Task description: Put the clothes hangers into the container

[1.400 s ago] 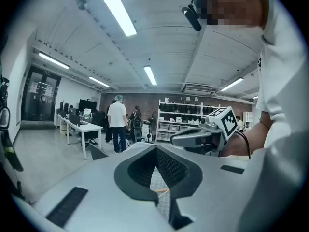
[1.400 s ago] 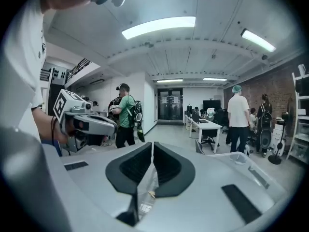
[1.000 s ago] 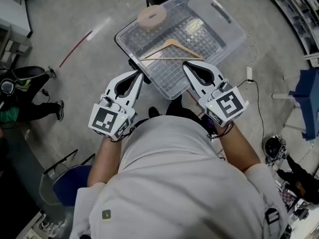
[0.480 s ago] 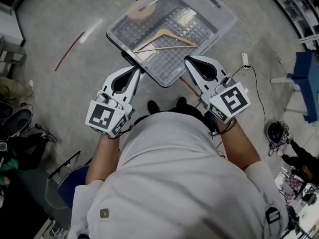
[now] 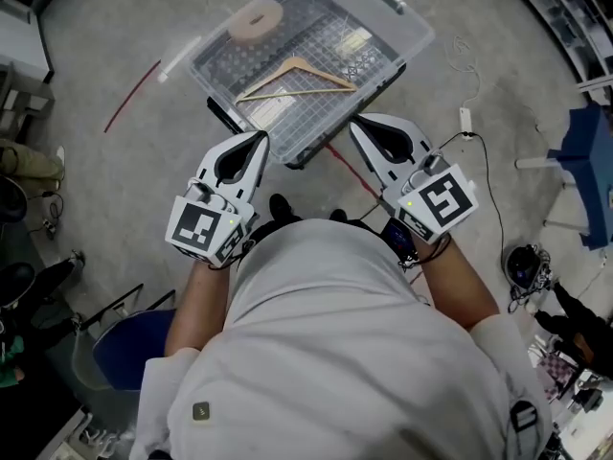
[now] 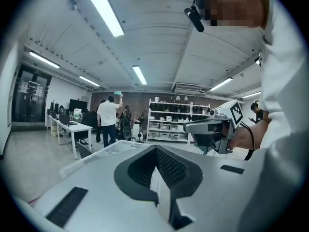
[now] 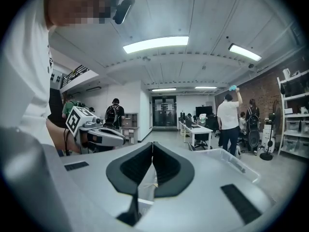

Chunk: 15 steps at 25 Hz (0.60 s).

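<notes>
**Both grippers shut before the container**

The left gripper point(image 5: 261, 139) and the right gripper point(image 5: 354, 123) are held just short of the near edge of the clear rectangular plastic container point(image 5: 407, 19), one toward each near corner. The jaws of each are pressed together, and nothing is pinched between them. Inside the container, a pale wooden clothes hanger point(image 5: 299, 61) is laid flat on the bottom, about midway. A beige tape ring point(image 5: 255, 24) is seen in the container's far left corner.
</notes>
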Motion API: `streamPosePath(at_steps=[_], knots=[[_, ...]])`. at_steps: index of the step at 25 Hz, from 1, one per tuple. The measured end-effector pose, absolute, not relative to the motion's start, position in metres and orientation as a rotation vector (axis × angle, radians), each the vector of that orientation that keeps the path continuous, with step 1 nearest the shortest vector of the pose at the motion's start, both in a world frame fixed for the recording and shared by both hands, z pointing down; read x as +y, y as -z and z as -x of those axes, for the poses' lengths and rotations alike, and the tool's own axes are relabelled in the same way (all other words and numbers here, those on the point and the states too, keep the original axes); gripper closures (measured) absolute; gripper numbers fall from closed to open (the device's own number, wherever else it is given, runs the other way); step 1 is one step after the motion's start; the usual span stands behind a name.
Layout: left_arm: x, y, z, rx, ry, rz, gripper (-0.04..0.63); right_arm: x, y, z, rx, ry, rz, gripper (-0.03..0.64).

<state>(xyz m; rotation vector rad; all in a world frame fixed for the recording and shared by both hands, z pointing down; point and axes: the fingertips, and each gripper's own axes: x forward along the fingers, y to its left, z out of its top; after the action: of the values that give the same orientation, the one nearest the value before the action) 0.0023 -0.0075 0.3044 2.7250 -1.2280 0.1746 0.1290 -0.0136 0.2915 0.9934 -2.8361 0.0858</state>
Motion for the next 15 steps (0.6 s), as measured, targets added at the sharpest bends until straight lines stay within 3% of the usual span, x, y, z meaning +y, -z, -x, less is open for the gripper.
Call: streamPosePath(at_steps=[7,15], knots=[[0.023,-0.308,-0.052,-1.305,-0.197,-2.668,0.578,0.01,-0.299,-0.177,-2.864,-0.101,-0.88,0.595],[0.057,-0.318,-0.059,-1.389,-0.24,-2.586,0.578,0.031,-0.315,-0.185,-2.894,-0.134,-0.77,0.595]])
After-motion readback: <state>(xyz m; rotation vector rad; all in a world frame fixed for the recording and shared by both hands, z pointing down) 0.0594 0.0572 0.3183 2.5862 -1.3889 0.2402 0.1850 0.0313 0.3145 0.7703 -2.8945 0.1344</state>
